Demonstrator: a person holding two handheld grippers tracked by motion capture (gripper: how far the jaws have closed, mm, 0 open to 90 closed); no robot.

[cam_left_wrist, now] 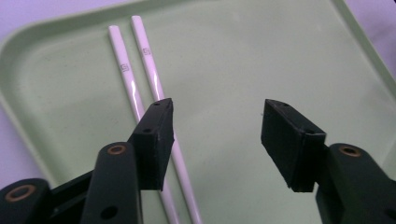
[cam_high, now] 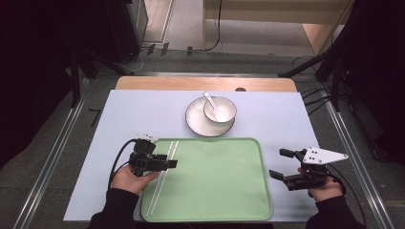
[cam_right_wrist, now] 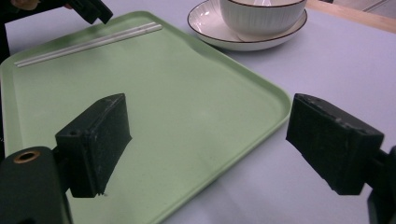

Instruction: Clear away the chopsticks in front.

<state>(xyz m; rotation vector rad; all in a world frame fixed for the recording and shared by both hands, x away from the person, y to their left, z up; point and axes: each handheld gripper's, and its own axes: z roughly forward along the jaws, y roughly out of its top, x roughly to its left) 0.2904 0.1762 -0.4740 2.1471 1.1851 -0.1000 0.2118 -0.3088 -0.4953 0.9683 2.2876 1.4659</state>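
Table (cam_high: 143, 114), pale lilac top: carries one green tray (cam_high: 215, 181) at the near edge, centred. Tray contents: one pair of white chopsticks (cam_high: 163, 175), laid side by side along the tray's left edge, running from its far left corner toward its near left corner; printed marks visible near their far ends in the left gripper view. Beyond the tray's far edge, on the bare table top: one white saucer (cam_high: 196, 125) with a dark rim, bearing one white ribbed bowl (cam_high: 224, 107); one white spoon (cam_high: 213, 105) rests inside the bowl, handle leaning out to the far left. Left gripper (cam_high: 167, 163): held over the tray's left edge above the chopsticks, jaws wide apart, nothing between them. Right gripper (cam_high: 282, 164): held off the tray's right edge over the table, jaws wide apart, holding nothing.
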